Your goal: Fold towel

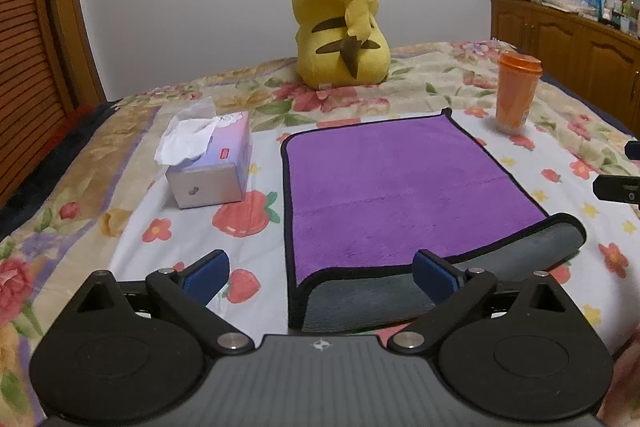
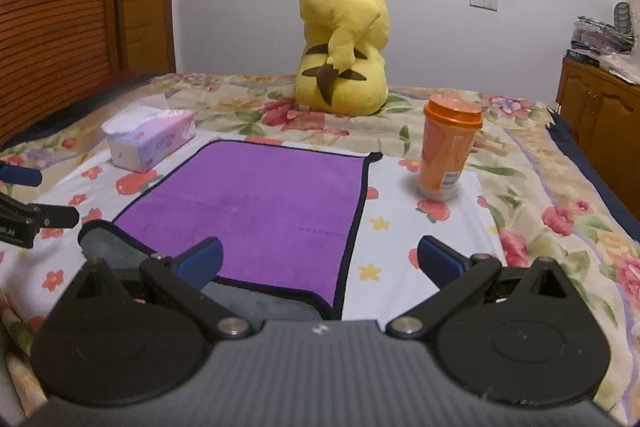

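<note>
In the left wrist view, the left tongs (image 1: 320, 273) hung low over the bed (image 1: 132, 239), level and pointing forward. Their blue-padded fingers (image 1: 208, 273) were spread wide and held nothing. The purple towel (image 1: 400, 183) lay flat on the bed in front of them, with its near edge rolled up so that the gray underside showed, and its near left corner sat between the two fingers. A tissue box (image 1: 216, 163) stood to the left of the towel, an orange cup (image 1: 516, 91) to the right, and a yellow plush toy (image 1: 344, 15) behind.

In the right wrist view, the right tongs (image 2: 320, 261) were also low, level and spread apart, empty. The towel (image 2: 260, 207) lay ahead and a little to the left, and its near right corner lay between the fingers (image 2: 440, 261). The left tongs (image 2: 24, 199) were visible at the left edge.
</note>
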Demonstrator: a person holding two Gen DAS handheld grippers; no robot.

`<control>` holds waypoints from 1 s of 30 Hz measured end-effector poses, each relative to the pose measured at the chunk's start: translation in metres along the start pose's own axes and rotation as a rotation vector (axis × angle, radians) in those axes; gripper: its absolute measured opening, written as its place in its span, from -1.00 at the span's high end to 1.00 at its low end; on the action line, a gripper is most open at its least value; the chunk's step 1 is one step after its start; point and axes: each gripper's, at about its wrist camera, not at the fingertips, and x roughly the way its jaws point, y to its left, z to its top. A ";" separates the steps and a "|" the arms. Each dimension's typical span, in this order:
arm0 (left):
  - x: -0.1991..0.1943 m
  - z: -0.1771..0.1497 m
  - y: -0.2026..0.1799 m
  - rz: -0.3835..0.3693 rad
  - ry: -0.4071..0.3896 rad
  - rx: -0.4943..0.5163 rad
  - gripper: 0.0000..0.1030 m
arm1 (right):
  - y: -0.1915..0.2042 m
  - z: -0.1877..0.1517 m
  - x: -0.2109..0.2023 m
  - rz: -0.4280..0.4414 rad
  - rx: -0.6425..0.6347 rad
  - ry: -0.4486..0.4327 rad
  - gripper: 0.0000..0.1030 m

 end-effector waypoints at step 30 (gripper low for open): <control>0.066 -0.011 0.021 -0.115 0.222 -0.016 -0.25 | -0.010 -0.017 0.060 0.114 0.047 0.251 -0.70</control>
